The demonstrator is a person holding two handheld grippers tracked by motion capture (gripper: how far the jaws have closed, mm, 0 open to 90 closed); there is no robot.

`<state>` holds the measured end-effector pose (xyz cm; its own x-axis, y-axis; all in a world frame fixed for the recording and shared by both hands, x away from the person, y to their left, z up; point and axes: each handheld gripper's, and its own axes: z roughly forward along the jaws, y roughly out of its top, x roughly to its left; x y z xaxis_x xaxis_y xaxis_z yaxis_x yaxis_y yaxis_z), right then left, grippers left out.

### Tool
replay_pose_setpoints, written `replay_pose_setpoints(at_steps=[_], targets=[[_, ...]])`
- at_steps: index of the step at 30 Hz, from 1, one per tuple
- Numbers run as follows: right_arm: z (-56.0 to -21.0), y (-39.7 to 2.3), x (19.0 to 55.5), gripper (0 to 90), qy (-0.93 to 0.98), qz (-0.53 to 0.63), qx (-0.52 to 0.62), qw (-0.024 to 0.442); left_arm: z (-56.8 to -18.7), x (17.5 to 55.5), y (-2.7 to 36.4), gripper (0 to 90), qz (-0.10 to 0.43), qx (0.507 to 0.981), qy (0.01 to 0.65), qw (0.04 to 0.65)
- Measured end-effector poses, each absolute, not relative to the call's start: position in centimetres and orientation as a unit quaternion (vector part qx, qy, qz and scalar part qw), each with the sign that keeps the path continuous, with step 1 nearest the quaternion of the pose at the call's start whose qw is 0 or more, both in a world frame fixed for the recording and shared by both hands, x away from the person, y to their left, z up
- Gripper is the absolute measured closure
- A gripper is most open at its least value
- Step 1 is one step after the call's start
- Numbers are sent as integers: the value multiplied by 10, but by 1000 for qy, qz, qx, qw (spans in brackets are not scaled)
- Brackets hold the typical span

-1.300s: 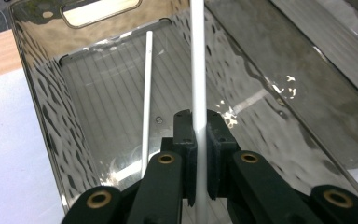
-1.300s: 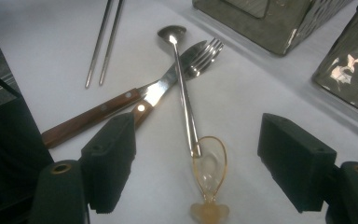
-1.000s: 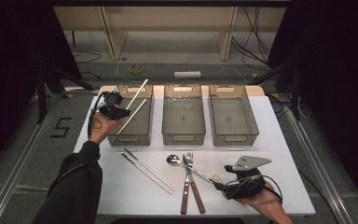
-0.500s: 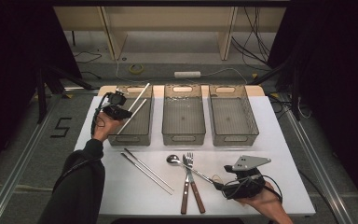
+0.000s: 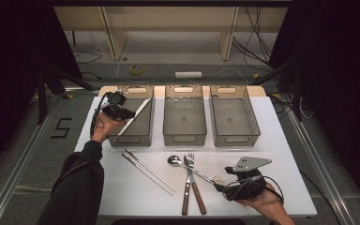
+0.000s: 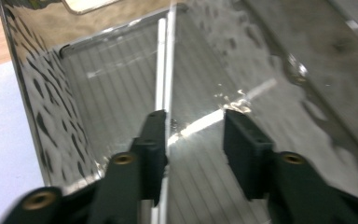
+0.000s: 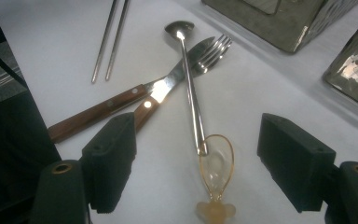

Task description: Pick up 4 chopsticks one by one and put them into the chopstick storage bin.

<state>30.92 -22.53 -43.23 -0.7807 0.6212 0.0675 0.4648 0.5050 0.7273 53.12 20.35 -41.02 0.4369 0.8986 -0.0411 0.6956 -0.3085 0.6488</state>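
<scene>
My left gripper (image 5: 129, 114) hangs over the left grey bin (image 5: 127, 139), and its jaws have just been opening. They stand apart with nothing pressed between them. A pair of pale chopsticks (image 5: 138, 114) lies slanted inside that bin. In the left gripper view these chopsticks (image 6: 162, 65) run along the bin floor beside one jaw of the left gripper (image 6: 193, 133). Near the table's front right, my right gripper (image 5: 221, 186) rests low and open. Between the pads of the right gripper (image 7: 196, 151) lie the end of a steel spoon (image 7: 189, 93) and a small amber clear loop (image 7: 216, 164).
A middle bin (image 5: 183, 137) and a right bin (image 5: 235, 138) stand beside the left one. On the white table (image 5: 281, 154) lie a second pair of metal chopsticks (image 5: 147, 168), the spoon (image 5: 176, 161), a fork (image 5: 190, 161) and a wooden-handled knife (image 5: 198, 197).
The chopsticks, held up at a slant by the left gripper before, now lie in the left bin. The left jaws have opened. The right hand has kept still.
</scene>
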Motion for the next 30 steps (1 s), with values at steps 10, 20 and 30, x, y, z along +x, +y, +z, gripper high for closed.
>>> replay_pose_setpoints(at_steps=[10, 20, 30], targets=[[-431, -225, 309, 288, 859, 390, 315, 102, -392, 475, 200, 338, 138, 821, 436, 342], [-430, -222, 309, 297, 858, 388, 320, 106, -395, 418, 199, 279, 141, 828, 406, 361], [-426, -200, 312, 334, 865, 374, 315, 110, -405, 384, 197, 224, 146, 819, 399, 387]])
